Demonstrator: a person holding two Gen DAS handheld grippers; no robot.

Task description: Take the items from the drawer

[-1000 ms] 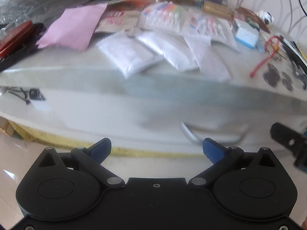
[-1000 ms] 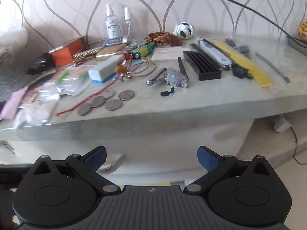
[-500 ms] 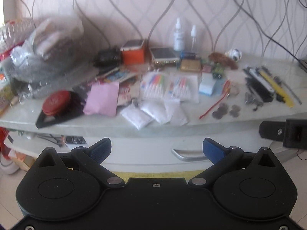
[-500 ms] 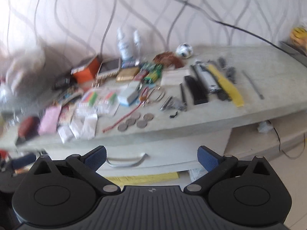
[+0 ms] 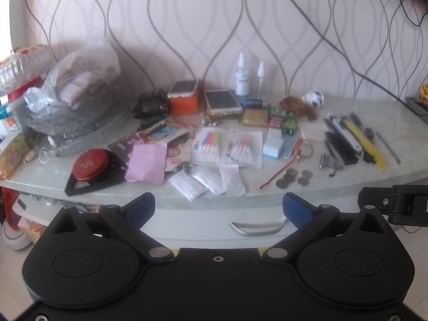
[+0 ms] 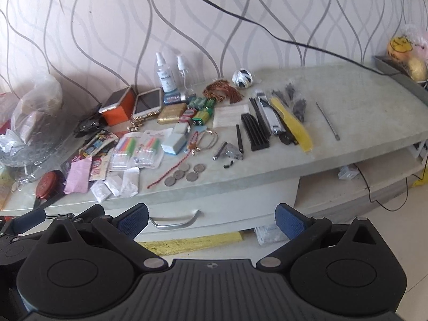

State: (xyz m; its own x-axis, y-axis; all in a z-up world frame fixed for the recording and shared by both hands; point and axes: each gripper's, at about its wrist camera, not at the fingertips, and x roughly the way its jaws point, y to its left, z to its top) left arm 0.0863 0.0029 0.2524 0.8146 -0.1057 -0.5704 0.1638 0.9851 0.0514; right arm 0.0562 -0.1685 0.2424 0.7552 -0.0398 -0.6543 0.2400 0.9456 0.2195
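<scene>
Left wrist view shows your left gripper (image 5: 218, 208) with its jaws spread wide and holding nothing, and the drawer (image 5: 214, 223) sits shut just ahead of them, its silver handle (image 5: 258, 227) nearer the right jaw. Your right gripper (image 6: 211, 220) is spread wide and empty too. Past both, the counter (image 6: 361, 101) above the drawer is covered with small things, like coins (image 6: 184, 175).

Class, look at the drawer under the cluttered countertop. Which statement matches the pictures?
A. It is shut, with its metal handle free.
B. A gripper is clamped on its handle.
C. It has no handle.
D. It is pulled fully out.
A: the drawer front sits flush under the countertop, and its metal handle is untouched.
</scene>
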